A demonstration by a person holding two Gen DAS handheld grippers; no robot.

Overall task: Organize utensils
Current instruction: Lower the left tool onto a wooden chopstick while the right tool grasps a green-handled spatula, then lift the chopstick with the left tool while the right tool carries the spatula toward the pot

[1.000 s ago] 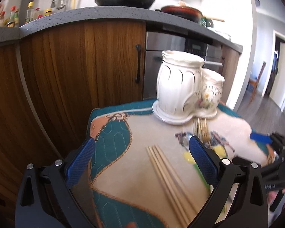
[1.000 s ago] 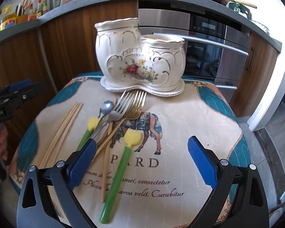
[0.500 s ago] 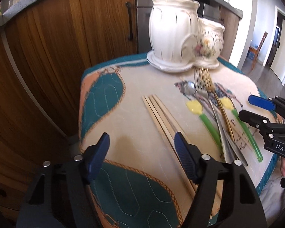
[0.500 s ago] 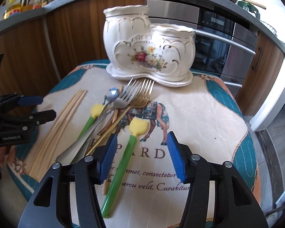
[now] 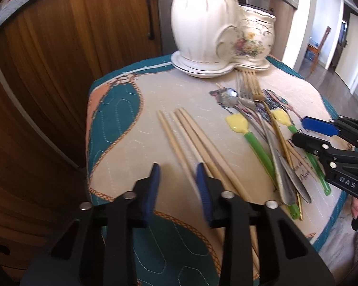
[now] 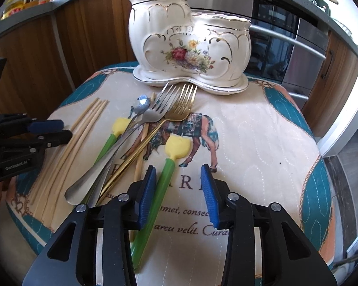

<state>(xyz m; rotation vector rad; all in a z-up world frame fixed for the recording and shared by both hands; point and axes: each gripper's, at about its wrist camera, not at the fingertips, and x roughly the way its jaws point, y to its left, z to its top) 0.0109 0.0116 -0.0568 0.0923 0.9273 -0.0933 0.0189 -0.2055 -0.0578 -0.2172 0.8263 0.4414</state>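
Fingers of the left gripper (image 5: pixel 177 174), lower centre, closing beside the chopsticks (image 5: pixel 191 138), nothing pinched yet. Ceramic holder (image 5: pixel 217 26) sits upper centre.

Right wrist view: right gripper (image 6: pixel 177 174) fingers closing astride the green-handled spatula (image 6: pixel 162 178); pads not pressing. Forks (image 6: pixel 176 104), spoon all on bench cloth; nothing sorted.

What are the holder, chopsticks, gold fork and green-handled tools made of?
Holder: glazed ceramic by the look, glossy cream with gilt trim and a floral print.
Chopsticks: pale matte sticks, likely bamboo or wood.
Gold fork: metal with a shiny gold-tone finish, probably plated steel.
Green-handled tools: translucent green handles look plastic; soft yellow heads may be silicone, unclear.
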